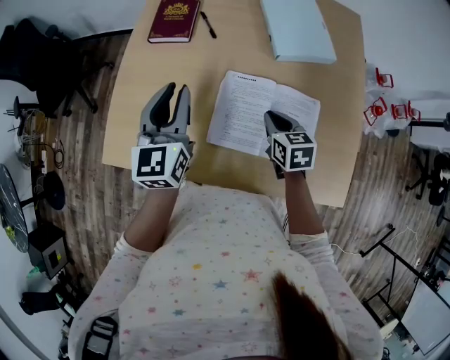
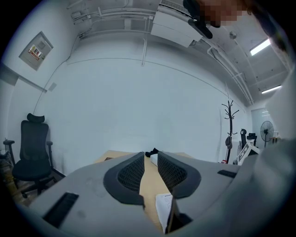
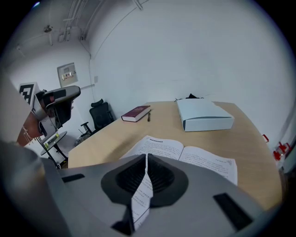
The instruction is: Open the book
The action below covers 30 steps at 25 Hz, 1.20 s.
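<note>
I see a light wooden counter (image 1: 140, 105) with an open book (image 1: 246, 112) lying flat near its front edge. Far beyond the open book, to its left, lies a closed maroon hardback (image 1: 174, 20). Beyond its left page lies a black pen (image 1: 208, 24). Beyond its right page sits a pale flat box (image 1: 297, 29).

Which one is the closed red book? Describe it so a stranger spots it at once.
Start at the wooden table and go to its far left corner in the head view. The red book lies flat there, a black pen beside it. It alone is dark red and shut; the open book shows white pages, the box is pale blue.
</note>
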{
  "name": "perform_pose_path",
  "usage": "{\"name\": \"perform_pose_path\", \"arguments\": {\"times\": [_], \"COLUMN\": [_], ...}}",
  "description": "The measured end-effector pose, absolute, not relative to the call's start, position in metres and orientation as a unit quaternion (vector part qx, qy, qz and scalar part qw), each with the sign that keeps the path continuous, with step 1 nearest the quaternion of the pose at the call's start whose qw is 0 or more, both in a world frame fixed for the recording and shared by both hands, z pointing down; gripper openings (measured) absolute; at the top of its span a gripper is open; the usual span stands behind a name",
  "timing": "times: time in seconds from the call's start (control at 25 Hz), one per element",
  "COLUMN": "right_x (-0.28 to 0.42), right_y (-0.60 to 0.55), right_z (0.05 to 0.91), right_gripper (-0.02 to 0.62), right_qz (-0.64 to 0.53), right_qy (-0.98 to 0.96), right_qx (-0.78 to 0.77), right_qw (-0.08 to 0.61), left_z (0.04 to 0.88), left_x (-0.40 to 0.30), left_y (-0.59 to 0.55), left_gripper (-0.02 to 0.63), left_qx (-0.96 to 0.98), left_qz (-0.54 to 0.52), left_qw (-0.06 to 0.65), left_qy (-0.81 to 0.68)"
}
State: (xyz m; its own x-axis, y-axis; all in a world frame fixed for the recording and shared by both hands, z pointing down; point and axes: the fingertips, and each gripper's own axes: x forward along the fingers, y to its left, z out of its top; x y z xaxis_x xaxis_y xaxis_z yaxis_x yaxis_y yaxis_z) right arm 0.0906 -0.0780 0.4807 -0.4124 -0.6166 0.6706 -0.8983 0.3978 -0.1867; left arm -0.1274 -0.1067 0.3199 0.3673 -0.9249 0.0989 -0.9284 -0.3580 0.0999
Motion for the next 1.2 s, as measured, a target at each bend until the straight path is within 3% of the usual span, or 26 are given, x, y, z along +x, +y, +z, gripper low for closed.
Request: {"name": "perform_pose_path", "arguments": {"times": [0.76, 1.2], "right_x": [0.115, 0.129], "right_y": [-0.099, -0.092], "right_z": [0.349, 0.294], "right_gripper": [0.003, 0.003], "right_qz": [0.152, 0.087], "right_qy": [-0.814, -0.81], "right_qx": [0.552, 0.579], "right_qw": [0.098, 0.043], "left_z": [0.312, 0.312], "left_x": [-0.114, -0.107], "left_y": [-0.11, -0.106], "left_gripper": [0.047, 0.043], "left_qx": [0.843, 0.851], "left_qz": [0.02, 0.024], "left_qw": [0.059, 0.058], "left_qy": [-0.535, -0.521]}}
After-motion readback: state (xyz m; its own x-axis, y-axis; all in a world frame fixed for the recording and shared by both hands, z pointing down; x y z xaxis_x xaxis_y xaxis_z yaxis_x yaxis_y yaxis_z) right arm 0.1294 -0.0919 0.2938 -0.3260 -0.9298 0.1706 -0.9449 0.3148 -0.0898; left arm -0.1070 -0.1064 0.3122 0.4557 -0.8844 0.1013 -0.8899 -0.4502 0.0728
